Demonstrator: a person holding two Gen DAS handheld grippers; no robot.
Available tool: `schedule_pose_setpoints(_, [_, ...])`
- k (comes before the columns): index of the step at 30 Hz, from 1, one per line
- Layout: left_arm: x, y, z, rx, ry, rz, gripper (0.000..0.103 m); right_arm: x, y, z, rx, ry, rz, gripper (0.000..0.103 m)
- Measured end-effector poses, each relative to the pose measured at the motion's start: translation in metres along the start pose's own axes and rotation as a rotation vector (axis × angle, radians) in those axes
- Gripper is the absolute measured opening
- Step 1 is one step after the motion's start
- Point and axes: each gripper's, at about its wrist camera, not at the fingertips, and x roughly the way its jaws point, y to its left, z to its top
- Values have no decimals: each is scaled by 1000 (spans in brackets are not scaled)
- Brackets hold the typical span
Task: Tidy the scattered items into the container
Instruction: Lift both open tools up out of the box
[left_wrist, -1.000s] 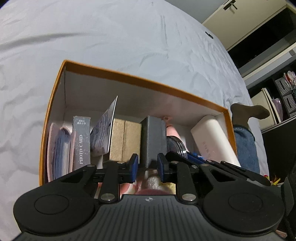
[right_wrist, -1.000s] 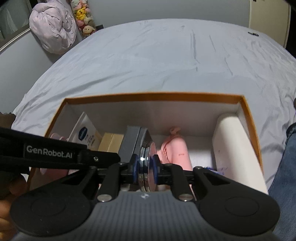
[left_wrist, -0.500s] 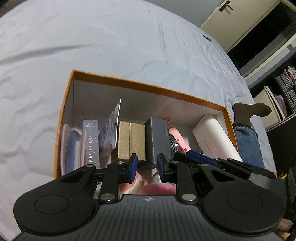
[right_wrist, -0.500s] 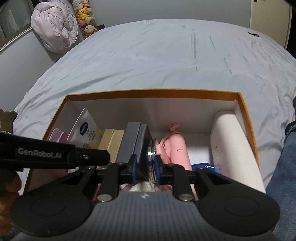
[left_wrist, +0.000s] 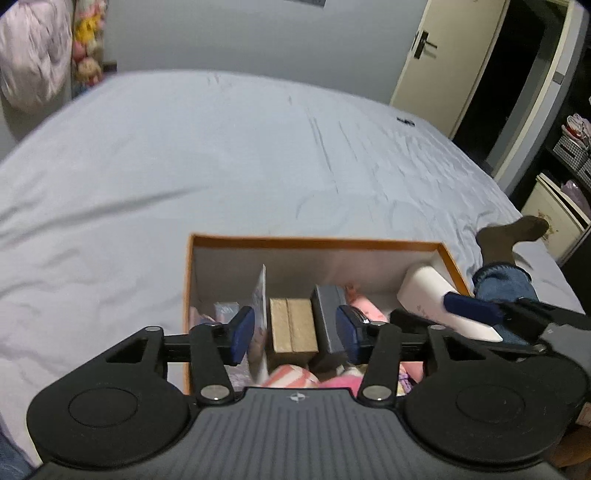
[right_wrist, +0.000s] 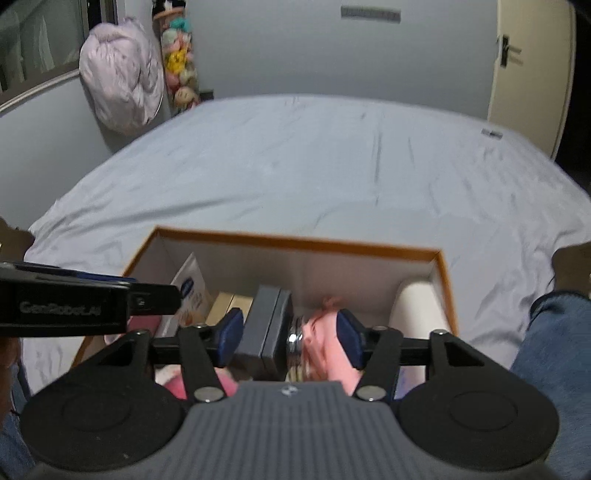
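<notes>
Nearest me, my left gripper (left_wrist: 291, 334) hangs over the near side of the box (left_wrist: 314, 242), its jaws opening and its fingers (left_wrist: 242, 334) well apart with nothing pressed between them; the tan block (left_wrist: 291, 328) and the grey case (left_wrist: 327, 317) merely show in the gap, standing in the box below. My right gripper (right_wrist: 290, 338) is likewise opening and holds nothing: the round metal tin (right_wrist: 295, 345) stands on edge between the grey case (right_wrist: 266, 328) and the pink pouch (right_wrist: 325, 332), free of both pads.

Further in, a white card (left_wrist: 260, 299) leans upright left of the tan block, and a white cylinder (left_wrist: 428, 295) lies along the right wall. Beyond the box the bed (left_wrist: 221, 155) looks bare of stray items, so I judge the tidying nearly done.

The risk I see is the tin: on its edge it could roll or tip if the soft pouch gives way. My spreading fingers could also clip the leaning card or the case as I lift clear, and the two grippers sit close enough to knock each other.
</notes>
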Motion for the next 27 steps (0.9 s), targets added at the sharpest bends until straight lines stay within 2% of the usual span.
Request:
schedule_pose_setpoints(7, [-37, -8, -6, 45, -148, 68, 79, -33, -5, 0, 36, -124, -43, 71])
schedule_pose_setpoints(9, [-44, -12, -10, 69, -190, 90, 84, -43, -5, -2, 35, -155, -48, 77])
schedule_pose_setpoints(10, [-47, -14, -11, 79, -206, 98, 85, -47, -5, -4, 33, -169, -48, 82])
schedule_pose_setpoints(12, [-50, -18, -18, 90, -228, 105, 85, -54, -4, -8, 25, -189, -48, 83])
schedule_pose_setpoints(17, [-46, -21, -36, 91, -183, 78, 85, -58, -3, -21, 22, -169, -75, 89])
schedule_pose_setpoints(22, [-32, -21, -57, 75, -101, 73, 85, -62, -1, -41, 25, -135, -90, 94])
schedule_pose_setpoints(27, [-26, -20, -76, 67, -70, 85, 85, -56, -11, -63, 107, -57, -86, 94])
